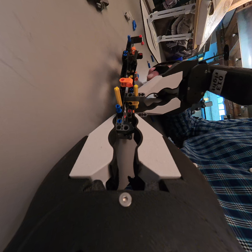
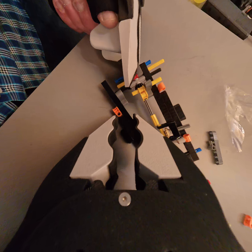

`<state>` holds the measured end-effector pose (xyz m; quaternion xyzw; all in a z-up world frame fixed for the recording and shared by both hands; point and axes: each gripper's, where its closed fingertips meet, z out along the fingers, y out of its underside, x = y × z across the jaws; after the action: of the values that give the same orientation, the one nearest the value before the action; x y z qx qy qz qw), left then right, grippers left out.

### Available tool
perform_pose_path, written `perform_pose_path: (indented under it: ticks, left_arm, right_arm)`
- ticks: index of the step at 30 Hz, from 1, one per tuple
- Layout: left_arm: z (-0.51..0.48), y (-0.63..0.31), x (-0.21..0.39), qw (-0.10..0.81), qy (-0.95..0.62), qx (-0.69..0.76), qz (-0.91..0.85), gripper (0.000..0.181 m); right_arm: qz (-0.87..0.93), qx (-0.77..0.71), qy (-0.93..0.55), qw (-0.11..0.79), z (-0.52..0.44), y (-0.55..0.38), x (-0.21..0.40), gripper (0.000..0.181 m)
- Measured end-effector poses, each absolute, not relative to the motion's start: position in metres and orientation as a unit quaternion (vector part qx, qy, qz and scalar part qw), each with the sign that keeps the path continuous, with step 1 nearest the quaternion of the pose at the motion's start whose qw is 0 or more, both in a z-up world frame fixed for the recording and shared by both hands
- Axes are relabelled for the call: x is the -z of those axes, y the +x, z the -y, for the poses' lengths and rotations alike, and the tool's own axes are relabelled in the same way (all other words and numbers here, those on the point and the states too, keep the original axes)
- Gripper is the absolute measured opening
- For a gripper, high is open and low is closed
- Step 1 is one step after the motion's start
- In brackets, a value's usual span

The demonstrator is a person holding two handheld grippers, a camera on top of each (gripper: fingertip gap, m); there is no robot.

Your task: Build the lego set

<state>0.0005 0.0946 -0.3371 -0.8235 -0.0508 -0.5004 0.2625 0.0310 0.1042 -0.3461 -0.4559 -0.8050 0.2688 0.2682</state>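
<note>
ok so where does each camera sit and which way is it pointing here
Left wrist view: on the left hand-held gripper, rolled sideways, looking along the lego assembly clamped in its fingers; the right hand-held gripper and a plaid sleeve show.
Right wrist view: on the right hand-held gripper, looking down at the table; a hand holds the left one.
Both show the assembly and both grippers.

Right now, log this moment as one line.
left claw: shut on lego frame | right claw: shut on black beam | table: loose parts
</note>
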Motion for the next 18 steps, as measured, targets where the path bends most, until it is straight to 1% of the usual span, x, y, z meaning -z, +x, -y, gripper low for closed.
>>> perform_pose_path:
  ticks: [1, 2, 11, 12, 15, 18]
  left_arm:
    - [-0.095, 0.001, 0.337, 0.264, -0.823, 0.5, 0.052, 0.017]
    - [-0.095, 0.001, 0.337, 0.264, -0.823, 0.5, 0.054, 0.017]
    - [-0.094, 0.005, 0.335, 0.257, -0.813, 0.519, 0.064, 0.017]
    - [-0.094, 0.006, 0.335, 0.256, -0.812, 0.52, 0.064, 0.017]
    - [-0.092, 0.008, 0.335, 0.254, -0.811, 0.523, 0.064, 0.017]
    - [-0.092, 0.007, 0.334, 0.254, -0.808, 0.527, 0.065, 0.017]
  right_arm:
    - [0.806, -0.266, -0.456, 0.268, -0.104, 0.032, 0.346, 0.021]
    - [0.808, -0.266, -0.453, 0.267, -0.102, 0.032, 0.346, 0.027]
    - [0.833, -0.234, -0.427, 0.263, -0.09, 0.025, 0.346, 0.034]
    - [0.835, -0.232, -0.425, 0.261, -0.089, 0.024, 0.348, 0.033]
    - [0.83, -0.242, -0.426, 0.268, -0.086, 0.019, 0.349, 0.02]
    - [0.827, -0.242, -0.424, 0.279, -0.085, 0.017, 0.351, 0.02]
